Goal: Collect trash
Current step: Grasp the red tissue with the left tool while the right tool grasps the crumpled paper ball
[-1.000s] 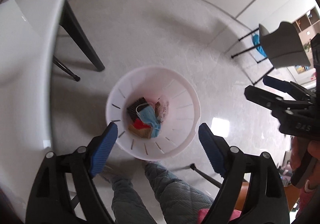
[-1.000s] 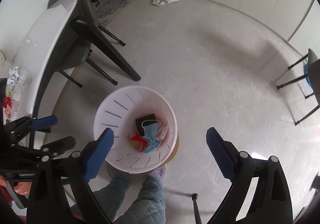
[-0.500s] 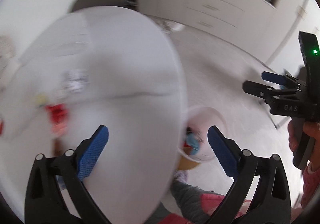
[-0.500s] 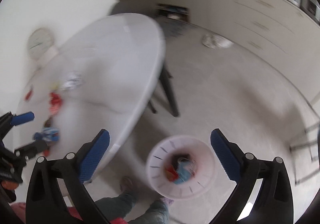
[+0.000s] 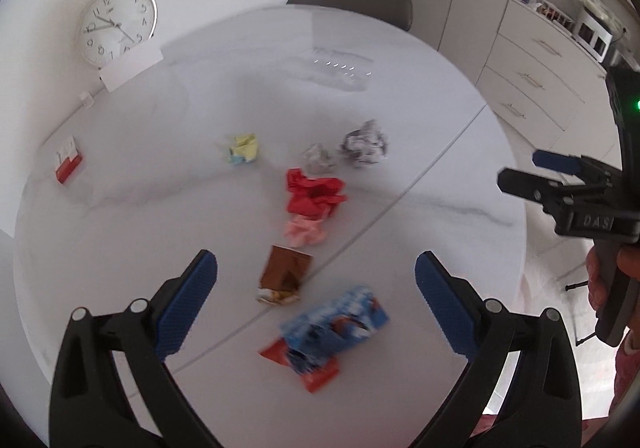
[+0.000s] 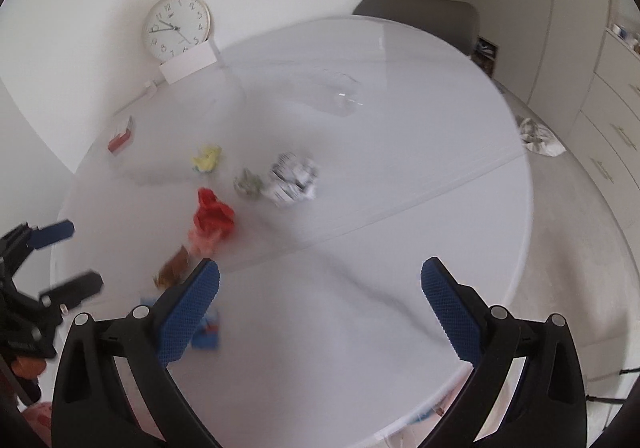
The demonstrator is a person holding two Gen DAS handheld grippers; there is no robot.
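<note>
Trash: seven loose pieces lie on the table [image 5: 460, 208], all ahead of the left gripper [image 5: 316, 300]; none is held.
Nearest: blue wrapper [image 5: 336, 324], just ahead of and between the left gripper's jaws, lying over a red wrapper [image 5: 316, 378].
Next out: brown wrapper [image 5: 284, 274], then pink wad [image 5: 304, 232] touching the red paper [image 5: 314, 194].
Farthest: small grey ball [image 5: 318, 158] and bigger paper ball [image 5: 364, 146] side by side; yellow wad [image 5: 242, 148] to their left.
Left gripper: jaws wide apart, empty, above the table.
Right gripper [image 6: 320, 308]: jaws wide apart, empty, over bare table to the right of the pile; trash lies ahead and to its left.
Bin: not in view.
Done: cannot tell from these views.
Left: every piece on the table, so most likely the bulk of the job.
Not trash, probably: red box [image 5: 68, 164] far left, clock [image 5: 118, 24] against the wall.
</note>
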